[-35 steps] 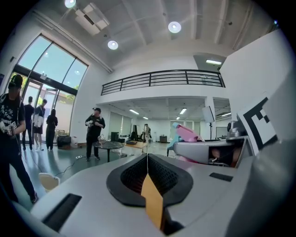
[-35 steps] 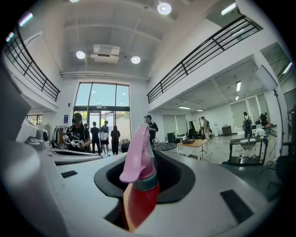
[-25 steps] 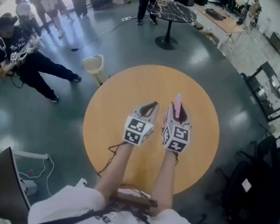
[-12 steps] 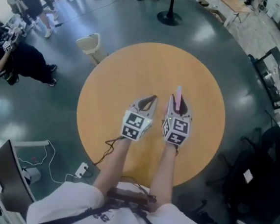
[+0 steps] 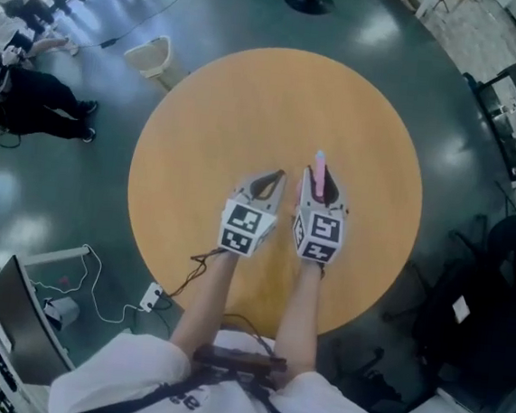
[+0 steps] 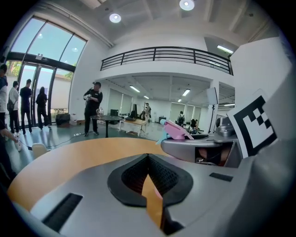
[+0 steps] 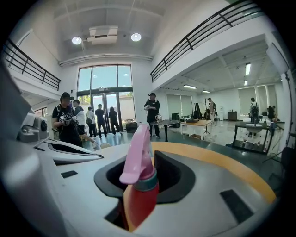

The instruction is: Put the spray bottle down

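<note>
"Pink-headed, red-bodied spray bottle [image 7: 138, 190]: we list it clamped between the right gripper's [image 5: 321, 193] jaws, head uppermost, over the round wooden table [image 5: 250, 100]. Left gripper [image 5: 272, 180]: jaws together, empty."

"Then we should lower it straight, seat the base flat, and only then part the jaws, with no tilt. Room: the tabletop lies bare ahead and to both sides. The near edge is close, so we favour the centre, clear of the left gripper just beside it."

We see a red plastic spray bottle [image 7: 138, 194] with a teal collar and a pink trigger head. The right claw [image 7: 144, 159] and left claw [image 5: 277, 174] are pale grey with black recesses and black-and-white square markers. The round wooden bench [image 5: 249, 109] is orange-tan, the glossy floor [image 5: 78, 193] dark green.
</note>
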{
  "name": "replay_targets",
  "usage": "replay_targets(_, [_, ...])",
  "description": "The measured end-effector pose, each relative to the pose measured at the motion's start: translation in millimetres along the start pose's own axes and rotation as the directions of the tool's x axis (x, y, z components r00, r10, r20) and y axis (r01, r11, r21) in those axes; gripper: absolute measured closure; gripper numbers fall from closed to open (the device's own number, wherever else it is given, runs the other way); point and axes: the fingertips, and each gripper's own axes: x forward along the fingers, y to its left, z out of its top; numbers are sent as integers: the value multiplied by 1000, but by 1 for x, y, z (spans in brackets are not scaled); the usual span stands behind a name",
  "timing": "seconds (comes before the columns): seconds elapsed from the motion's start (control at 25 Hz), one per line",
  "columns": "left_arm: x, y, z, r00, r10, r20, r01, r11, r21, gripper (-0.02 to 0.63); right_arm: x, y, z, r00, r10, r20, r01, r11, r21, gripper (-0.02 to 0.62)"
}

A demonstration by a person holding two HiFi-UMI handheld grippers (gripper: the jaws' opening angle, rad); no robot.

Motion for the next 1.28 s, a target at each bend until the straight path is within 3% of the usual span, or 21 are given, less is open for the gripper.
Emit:
replay_targets(0.52, [8,-8,-35,998,-24,-55,23,999,-24,595,-1,0,-40,1000,-4,-21,4,1000,-4,449])
replay_targets(0.72, [6,-6,-43,997,-31,-64,28,999,-38,595,-4,4,-45,1000,-11,12,11,1000,17,448])
replay_targets(1.28, [-18,-5,-33,998,-29,-60,28,999,-16,595,-16,4,-56,996,-80,26,79,996,35,442])
